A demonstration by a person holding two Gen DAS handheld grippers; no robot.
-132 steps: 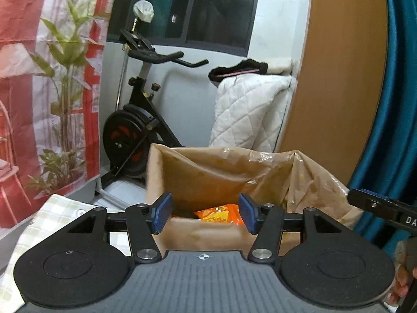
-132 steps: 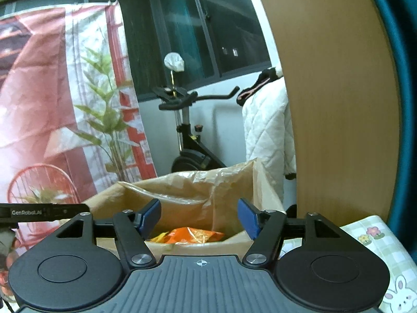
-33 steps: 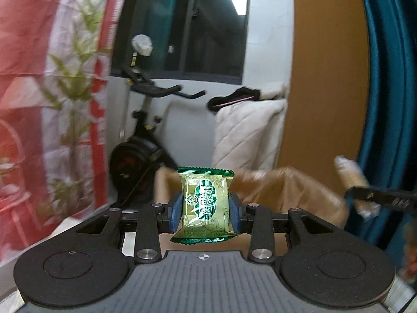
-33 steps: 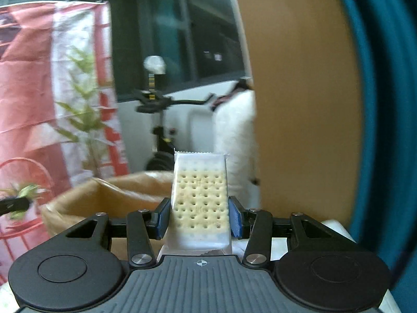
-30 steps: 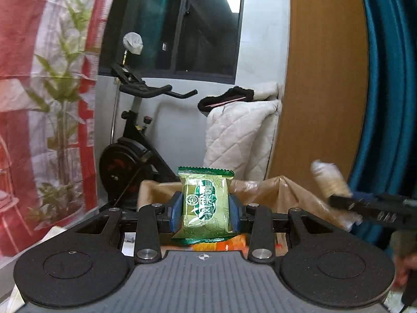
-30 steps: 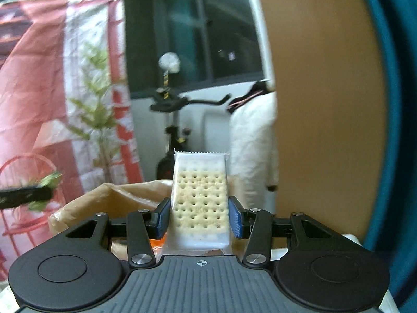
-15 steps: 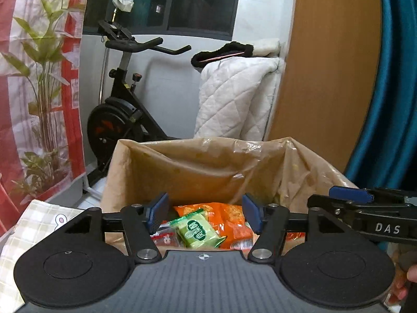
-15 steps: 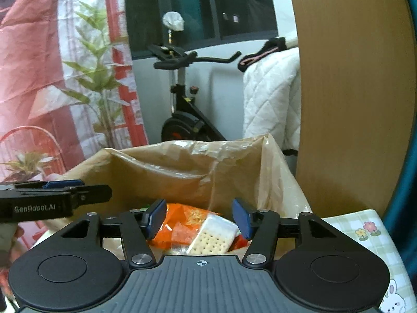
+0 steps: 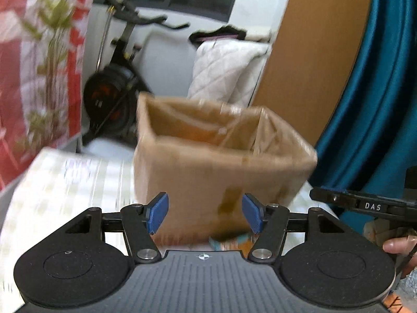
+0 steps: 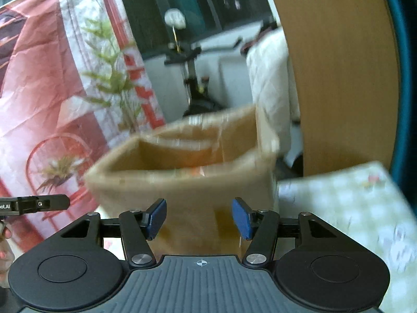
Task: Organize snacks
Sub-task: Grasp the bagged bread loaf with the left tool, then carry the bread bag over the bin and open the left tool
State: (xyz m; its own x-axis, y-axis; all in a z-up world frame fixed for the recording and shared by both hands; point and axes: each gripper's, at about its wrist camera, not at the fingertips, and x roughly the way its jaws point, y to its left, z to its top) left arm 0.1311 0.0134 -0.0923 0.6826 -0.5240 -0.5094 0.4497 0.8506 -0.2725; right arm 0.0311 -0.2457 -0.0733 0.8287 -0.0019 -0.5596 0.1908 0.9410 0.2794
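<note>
Brown box (image 9: 216, 172) stands on the checked surface (image 9: 65, 182), far of both tools; left tool (image 9: 204, 214) and right tool (image 10: 199, 219) gape wide, empty.

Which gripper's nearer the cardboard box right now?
Hard to call. The left gripper and the right gripper both sit open just short of the cardboard box, its front wall looming alike in each view.

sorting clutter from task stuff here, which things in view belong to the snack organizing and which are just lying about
Belongs to the job:
- cardboard box
- snack packet below the box, blurred
- left gripper, open
- right gripper, open

Just lying about:
- exercise bike
- white quilt
- teal curtain
- checked tablecloth
</note>
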